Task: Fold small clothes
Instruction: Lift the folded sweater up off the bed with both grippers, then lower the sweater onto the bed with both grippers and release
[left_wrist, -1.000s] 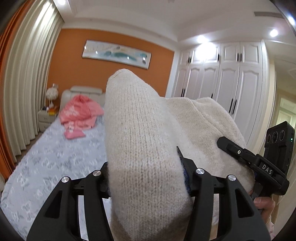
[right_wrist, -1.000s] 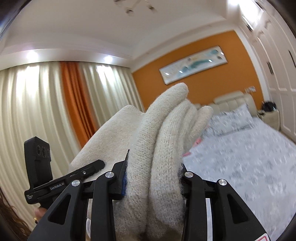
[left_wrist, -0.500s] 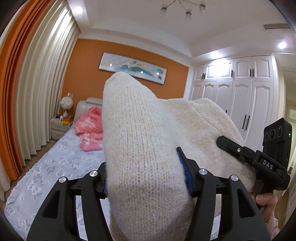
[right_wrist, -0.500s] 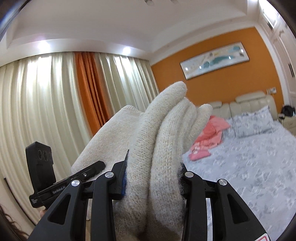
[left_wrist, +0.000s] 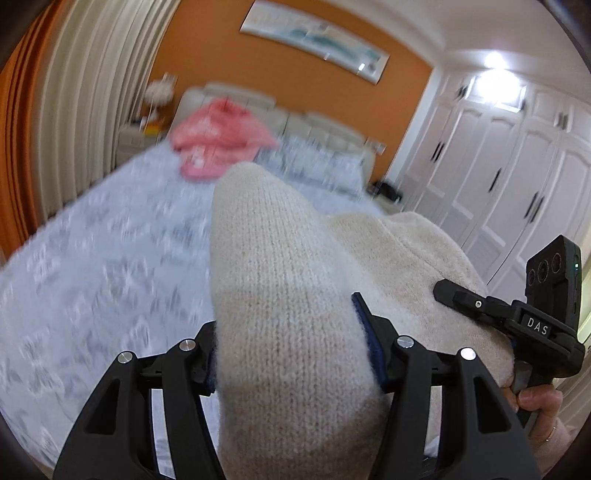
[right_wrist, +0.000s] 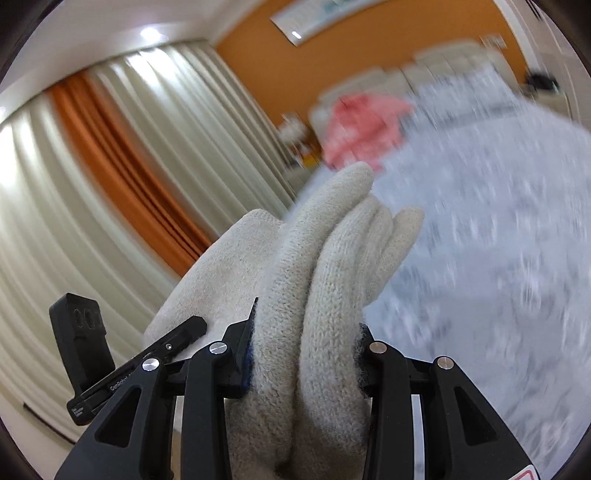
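We find the cream knit (left_wrist: 291, 314) held aloft above the bed (left_wrist: 92, 258), a bunched part clamped in each tool. The left gripper (left_wrist: 295, 354) pinches one thick fold; the right gripper (right_wrist: 306, 358) pinches several stacked folds. A pink garment (left_wrist: 218, 144) lies near the headboard (left_wrist: 266, 110). The background is blurred.

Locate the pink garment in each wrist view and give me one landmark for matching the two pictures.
Left wrist: the pink garment lies upper left of centre, at the head of the bed, blurred.
Right wrist: the pink garment sits upper right of centre, above the cream knit held in the jaws.
Shared landmark: the long framed painting on the orange wall, cut by the top edge in the right wrist view.
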